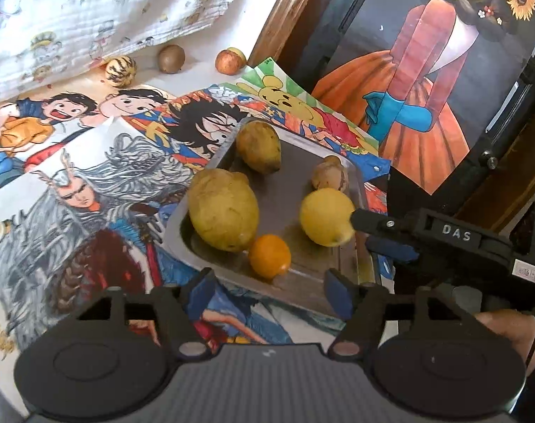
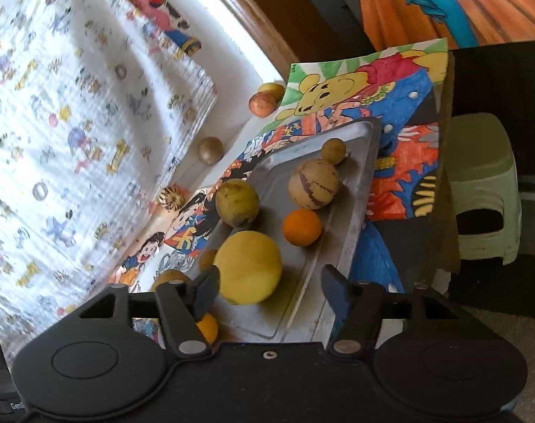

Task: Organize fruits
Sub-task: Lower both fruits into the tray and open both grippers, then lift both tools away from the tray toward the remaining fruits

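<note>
- Step in hand, by my reading: fruit being gathered onto the shallow square metal tray (image 1: pixel 196 243). Both tools look just emptied.
- Left gripper (image 1: pixel 272 290): jaws wide, nothing between them; small round orange fruit (image 1: pixel 269 255) lies just ahead on the tray.
- Right gripper (image 2: pixel 271 290): jaws apart, pads not pressing; round smooth yellow lemon (image 2: pixel 248 268) sits between them on the tray.
- Still off the tray, near the white printed cloth (image 1: pixel 73 17): striped cream-and-brown fruit (image 1: pixel 121 70), brown round fruit (image 1: pixel 171 58), reddish-orange round fruit (image 1: pixel 228 60).
- Next move likely calls for reaching across the coloured drawings to one of these.
- Right view alone shows a pale green plastic stool (image 2: pixel 482 183); left view alone shows the right tool's finger beside the lemon.
</note>
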{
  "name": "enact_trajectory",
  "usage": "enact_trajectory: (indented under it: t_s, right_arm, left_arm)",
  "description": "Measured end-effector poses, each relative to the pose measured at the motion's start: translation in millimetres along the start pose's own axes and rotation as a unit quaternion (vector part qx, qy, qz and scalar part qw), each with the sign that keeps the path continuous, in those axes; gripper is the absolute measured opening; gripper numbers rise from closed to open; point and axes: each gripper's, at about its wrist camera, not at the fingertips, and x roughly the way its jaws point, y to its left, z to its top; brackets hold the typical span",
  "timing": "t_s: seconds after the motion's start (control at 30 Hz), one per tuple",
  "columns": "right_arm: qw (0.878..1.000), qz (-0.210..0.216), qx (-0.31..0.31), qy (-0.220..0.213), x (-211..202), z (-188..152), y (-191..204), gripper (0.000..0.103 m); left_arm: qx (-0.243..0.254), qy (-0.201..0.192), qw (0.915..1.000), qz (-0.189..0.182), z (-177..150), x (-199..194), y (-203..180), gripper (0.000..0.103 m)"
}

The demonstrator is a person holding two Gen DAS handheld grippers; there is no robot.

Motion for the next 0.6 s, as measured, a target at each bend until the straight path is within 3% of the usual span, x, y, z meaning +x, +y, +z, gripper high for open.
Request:
enact_trajectory:
  t_s: [0.27,0.43,0.6]
  right_arm:
    - [1.0,0.005,0.004,-0.022,-31,-28,12,0.09]
    - [0.999,-0.014,0.018,-0.041,-51,-54,24,0.102]
    - [0.998,-0.047,-0.003,-0.037,-63,-81,52,0.102]
  left_arm:
    - [-0.011,-0.02,0.9995,0.022,-4,-31,13,0.102]
    - [-0.025,-0.025,0.9979,0.054,-6,-44,34,0.102]
    - [-0.055,-0.038,0.9946,0.079,-11,-55,57,0.102]
